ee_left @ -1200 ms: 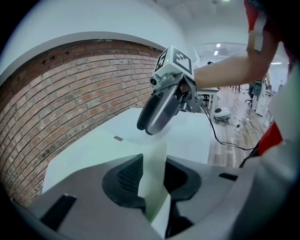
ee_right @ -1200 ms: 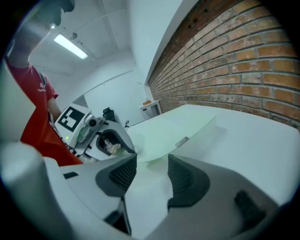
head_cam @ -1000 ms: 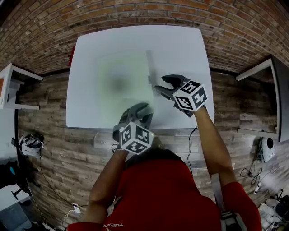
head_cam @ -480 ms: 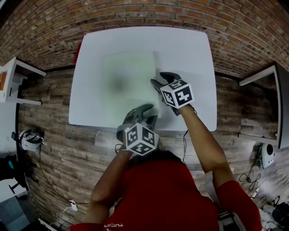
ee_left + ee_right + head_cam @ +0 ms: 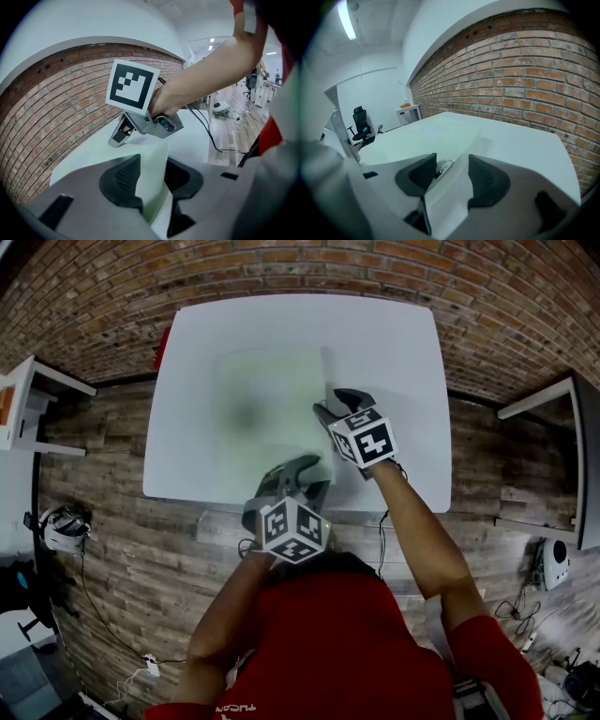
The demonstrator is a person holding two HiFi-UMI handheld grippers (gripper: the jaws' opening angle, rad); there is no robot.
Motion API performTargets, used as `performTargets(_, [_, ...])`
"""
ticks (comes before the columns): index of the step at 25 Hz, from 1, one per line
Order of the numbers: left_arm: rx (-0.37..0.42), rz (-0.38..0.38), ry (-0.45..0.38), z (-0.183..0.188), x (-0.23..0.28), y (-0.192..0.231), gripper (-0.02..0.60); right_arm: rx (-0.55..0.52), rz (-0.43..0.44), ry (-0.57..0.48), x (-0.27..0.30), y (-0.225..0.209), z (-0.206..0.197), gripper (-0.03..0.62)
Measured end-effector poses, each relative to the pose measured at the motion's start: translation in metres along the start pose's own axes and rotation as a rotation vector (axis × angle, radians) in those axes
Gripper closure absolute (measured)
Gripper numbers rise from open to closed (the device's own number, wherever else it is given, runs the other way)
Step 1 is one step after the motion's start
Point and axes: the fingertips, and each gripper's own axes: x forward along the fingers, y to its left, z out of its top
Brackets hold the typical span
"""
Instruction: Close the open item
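Green translucent folder, flap raised, on table.

This looks like an office-style workroom. A curved red brick wall backs a large plain white table on a grey-brown wood-plank floor. A black swivel office chair and a small white side desk stand farther off under a long ceiling tube light. Loose cables trail over the floor.
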Motion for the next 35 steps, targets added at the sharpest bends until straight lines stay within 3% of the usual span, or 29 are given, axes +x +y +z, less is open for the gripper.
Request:
performTargets(8, [0.049,-0.036,-0.021,0.003,-0.005,-0.012,0.390,0.021,0.005,-0.009,0.000,0.000,-0.001,0.398])
performTargets(16, [0.032,-0.047,-0.094,0.015,-0.016,-0.018,0.383,0.014,-0.006,-0.012,-0.003,0.001,-0.001,0.398])
performTargets(27, [-0.096,-0.031,-0.226,0.029,-0.037,-0.005,0.396,-0.015,-0.024,-0.031,-0.004,0.003,0.000,0.398])
performTargets(35, [-0.207,0.037,-0.306,0.036,-0.057,0.020,0.422,-0.017,-0.037,-0.034,-0.006,0.004,-0.001,0.398])
